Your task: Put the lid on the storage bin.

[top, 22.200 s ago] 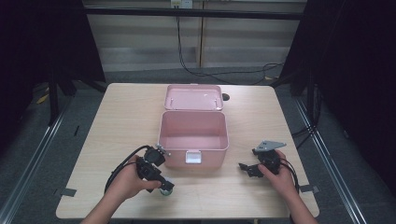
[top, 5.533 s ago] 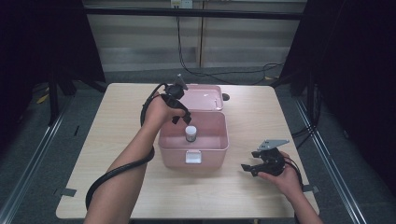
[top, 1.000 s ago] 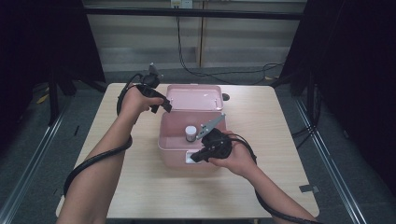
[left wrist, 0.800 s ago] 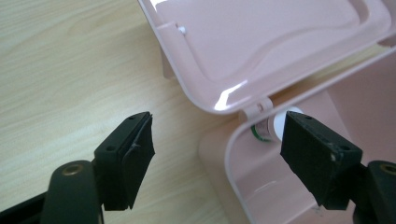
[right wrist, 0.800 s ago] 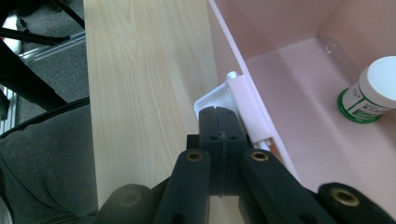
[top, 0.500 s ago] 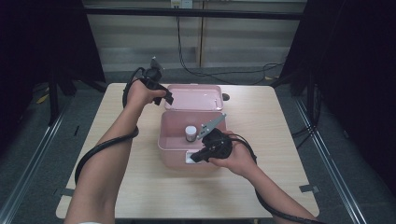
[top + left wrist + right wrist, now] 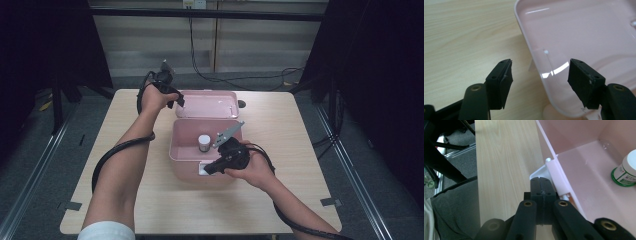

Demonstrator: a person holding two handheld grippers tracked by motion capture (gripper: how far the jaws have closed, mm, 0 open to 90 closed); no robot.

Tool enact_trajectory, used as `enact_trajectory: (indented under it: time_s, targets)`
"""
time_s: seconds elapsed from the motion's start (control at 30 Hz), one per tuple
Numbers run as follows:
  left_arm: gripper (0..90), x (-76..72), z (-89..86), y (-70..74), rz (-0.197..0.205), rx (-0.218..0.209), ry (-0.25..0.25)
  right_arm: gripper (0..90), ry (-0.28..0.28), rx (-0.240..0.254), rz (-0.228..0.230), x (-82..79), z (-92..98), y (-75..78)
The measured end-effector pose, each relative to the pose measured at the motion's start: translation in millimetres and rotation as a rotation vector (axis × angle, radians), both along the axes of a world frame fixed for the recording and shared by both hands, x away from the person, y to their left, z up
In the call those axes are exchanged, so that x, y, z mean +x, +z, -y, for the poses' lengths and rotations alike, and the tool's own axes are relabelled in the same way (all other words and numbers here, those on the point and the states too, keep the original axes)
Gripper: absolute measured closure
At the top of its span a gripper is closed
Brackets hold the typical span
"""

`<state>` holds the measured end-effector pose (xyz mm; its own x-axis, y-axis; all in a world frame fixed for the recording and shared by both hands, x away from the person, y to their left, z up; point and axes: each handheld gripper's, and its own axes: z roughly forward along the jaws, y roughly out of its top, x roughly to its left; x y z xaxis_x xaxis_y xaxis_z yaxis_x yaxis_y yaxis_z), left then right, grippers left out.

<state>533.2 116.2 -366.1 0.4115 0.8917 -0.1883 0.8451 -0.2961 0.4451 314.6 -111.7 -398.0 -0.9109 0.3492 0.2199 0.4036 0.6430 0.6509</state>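
pale wooden table top [image 7: 125,125] is seen at the left of the high view, matte and finely grained. above it, in the upper left of the frame, the left gripper [image 7: 175,102] has been carried from the box interior to the outer corner of the flat, glossy pink plastic lid [image 7: 207,104]. its jaws have just been narrowing, and in the left gripper view the lid's rounded rim [image 7: 534,55] is bracketed between the pads without being pressed. a lid-closing step is judged to be starting. at the centre, the open pink plastic box [image 7: 185,150] holds a small white-capped, green-banded jar [image 7: 204,142]. lower right of centre, the right gripper [image 7: 209,170] has been brought against the box front; its jaws are pressed together by the white latch [image 7: 541,173], apparently steadying it.
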Motion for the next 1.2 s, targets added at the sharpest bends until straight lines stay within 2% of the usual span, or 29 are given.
enact_trajectory:
  time_s: [0.13, 0.23, 0.37, 0.43, 0.47, 0.63, 0.7, 0.77, 0.8, 0.87, 0.9, 1.0, 1.07, 1.2]
  targets:
    - [37.7, 8.8, 1.7, -6.3, 0.008, 0.001, 0.025, 90.0, 0.003, -0.003, -0.001, 0.1, 0.2, 0.2]
    - [40.6, 16.3, 4.7, -11.9, 0.009, 0.012, 0.023, 90.0, 0.009, -0.012, 0.01, 0.0, -0.5, 0.8]
    - [45.7, 24.9, 9.1, -20.7, -0.009, 0.023, 0.033, 90.0, 0.013, -0.012, -0.003, 1.1, -0.6, 1.2]
    - [48.2, 26.7, 9.7, -22.5, -0.014, 0.022, 0.036, 90.0, 0.016, -0.013, 0.0, 1.6, -0.2, 1.0]
    - [50.2, 30.4, 11.3, -25.2, -0.015, 0.005, 0.051, 90.0, 0.015, -0.013, 0.0, 1.5, 0.0, 0.9]
    - [55.2, 36.0, 15.7, -24.9, -0.008, -0.013, 0.067, 90.0, 0.018, -0.007, -0.005, 1.8, 0.0, 0.8]
    - [61.3, 38.0, 17.0, -25.3, -0.001, 0.004, 0.074, 90.0, 0.02, 0.0, -0.006, 2.3, 0.1, 0.3]
    - [65.8, 39.0, 18.2, -27.3, -0.021, 0.004, 0.077, 90.0, 0.021, 0.001, -0.004, 2.1, 0.1, 0.2]
    - [72.4, 39.4, 18.5, -27.8, -0.025, 0.012, 0.077, 90.0, 0.019, -0.001, -0.005, 1.9, 0.0, 0.2]
    - [77.4, 39.9, 19.1, -28.6, -0.031, 0.031, 0.084, 90.0, 0.017, -0.009, -0.004, 1.9, 0.1, 0.7]
    - [81.1, 40.5, 17.8, -27.4, -0.046, 0.029, 0.094, 90.0, 0.017, 0.0, -0.006, 2.1, 0.0, 0.2]
    - [82.3, 40.8, 17.2, -24.0, -0.069, 0.017, 0.111, 90.0, 0.017, -0.003, -0.008, 2.2, -0.1, 0.2]
    - [82.8, 40.8, 18.2, -19.7, -0.07, 0.032, 0.11, 90.0, 0.018, -0.002, -0.008, 2.2, -0.1, 0.1]
    - [83.5, 39.4, 17.6, -14.1, -0.07, 0.023, 0.12, 90.0, 0.016, -0.003, -0.013, 2.6, 0.3, 0.1]
